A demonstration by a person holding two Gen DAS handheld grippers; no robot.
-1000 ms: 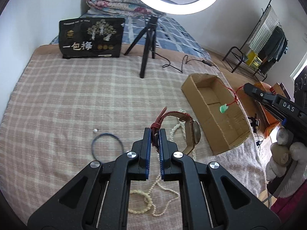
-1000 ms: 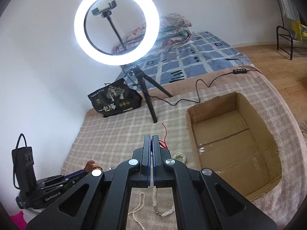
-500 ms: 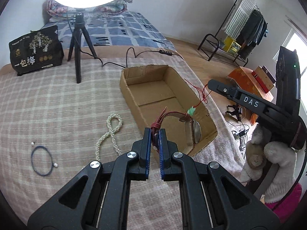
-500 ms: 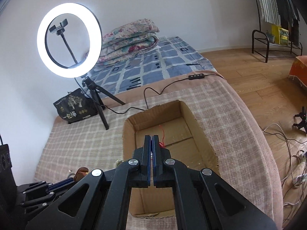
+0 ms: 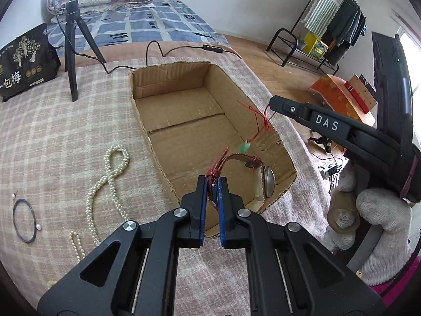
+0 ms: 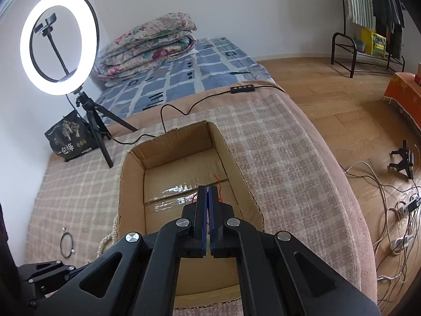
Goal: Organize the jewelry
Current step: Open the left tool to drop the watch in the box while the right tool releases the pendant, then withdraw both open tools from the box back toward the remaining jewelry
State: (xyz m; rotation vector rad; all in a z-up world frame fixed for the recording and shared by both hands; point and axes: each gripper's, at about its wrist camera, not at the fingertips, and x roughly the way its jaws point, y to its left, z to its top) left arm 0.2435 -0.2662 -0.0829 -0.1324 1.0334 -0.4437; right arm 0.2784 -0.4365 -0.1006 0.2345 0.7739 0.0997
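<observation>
Both claws are loaded and hanging over the cardboard box [image 5: 184,121] that sits on the plaid-covered bed [image 5: 65,131]. The left claw [image 5: 212,184] is pinched narrow on the red strap of a wristwatch [image 5: 264,181], with the watch face dangling just inside the near right corner of the box. The right claw [image 6: 208,194] is squeezed fully shut on a thin red cord [image 5: 259,121], and a little green pendant [image 5: 246,147] swings from that cord above the box's right side, close to the watch.

My read is this is the drop-off step, so here's how I'd do it well. Get each piece low into the box before letting go, so nothing bounces off the wall or lands on the rim. The cord and the strap hang pretty close together, so I'd release one at a time and keep the claws a bit apart, or the cord could snag on the watch buckle. I'd put the watch down first, face flat on the floor of the box.

Still out on the bed: a pearl necklace [image 5: 110,173] just left of the box, and a dark thin bangle [image 5: 25,220] with a tiny pearl further left. Those look like the next pickups.
</observation>
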